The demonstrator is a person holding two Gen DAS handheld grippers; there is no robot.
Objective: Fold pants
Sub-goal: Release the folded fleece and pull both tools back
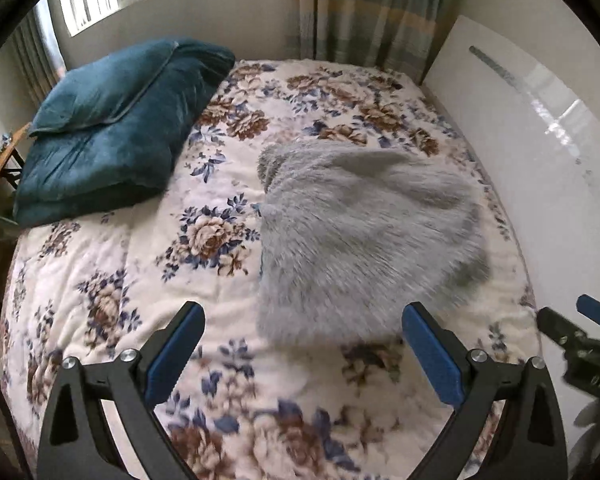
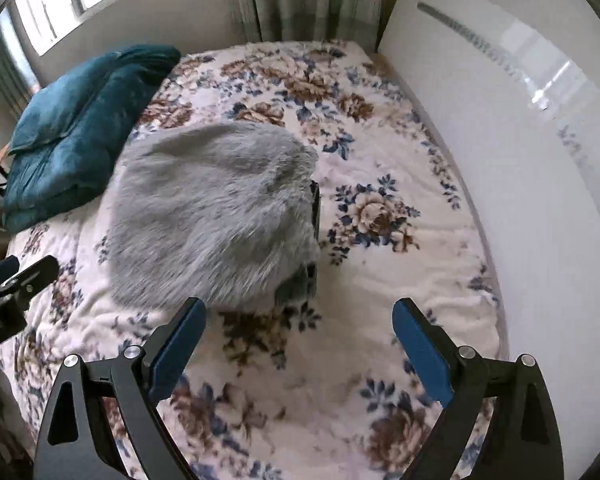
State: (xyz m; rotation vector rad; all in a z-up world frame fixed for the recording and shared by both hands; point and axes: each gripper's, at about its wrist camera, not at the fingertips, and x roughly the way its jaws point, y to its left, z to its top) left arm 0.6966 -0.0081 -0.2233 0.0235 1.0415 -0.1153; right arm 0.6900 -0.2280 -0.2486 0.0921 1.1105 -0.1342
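Your left gripper and right gripper both gape wide, holding nothing; the folded grey pants lie mid-frame on the flowered blanket.

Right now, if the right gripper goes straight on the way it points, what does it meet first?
Probably the floral blanket on the bed. The right gripper has its jaws open and empty, aimed at bare blanket just beside the near edge of the grey fluffy pants. Depth is unclear, so it might brush the pants.

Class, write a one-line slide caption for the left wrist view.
Open left gripper above a folded fluffy grey pair of pants on a floral blanket.
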